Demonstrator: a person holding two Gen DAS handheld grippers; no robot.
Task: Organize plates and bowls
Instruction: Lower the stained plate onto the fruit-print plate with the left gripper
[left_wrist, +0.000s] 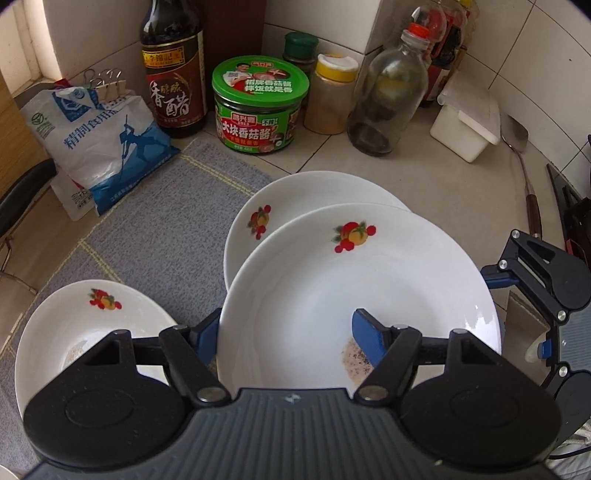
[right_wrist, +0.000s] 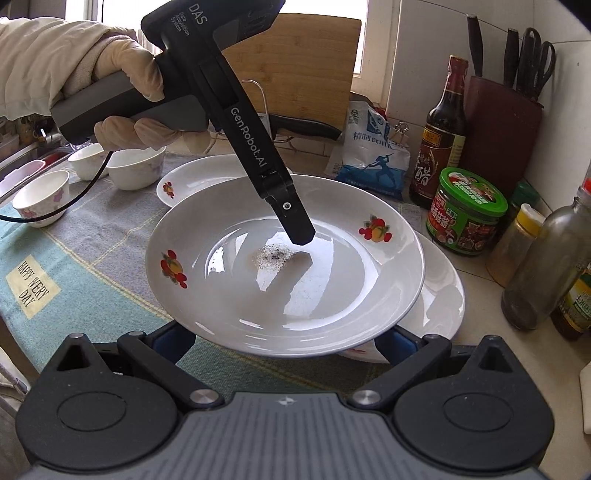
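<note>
My left gripper (left_wrist: 288, 336) is shut on a white fruit-print plate (left_wrist: 332, 295), one pad inside the dish and the other under its rim. From the right wrist view its upper finger (right_wrist: 295, 221) rests beside a speckled stain in the plate (right_wrist: 284, 295). The held plate hangs partly over a second matching plate (left_wrist: 295, 195) on the counter. A third plate (left_wrist: 74, 325) lies on the grey mat (left_wrist: 166, 221). My right gripper (right_wrist: 286, 339) stands wide open, its tips hidden under the held plate's near rim. Three small bowls (right_wrist: 136, 166) stand at the far left.
Along the tiled wall stand a salt bag (left_wrist: 99, 140), a dark vinegar bottle (left_wrist: 173, 74), a green-lidded jar (left_wrist: 258, 110), a spice shaker (left_wrist: 332, 96), a glass bottle (left_wrist: 388, 92) and a white box (left_wrist: 465, 122). A knife block (right_wrist: 502, 122) is in the corner.
</note>
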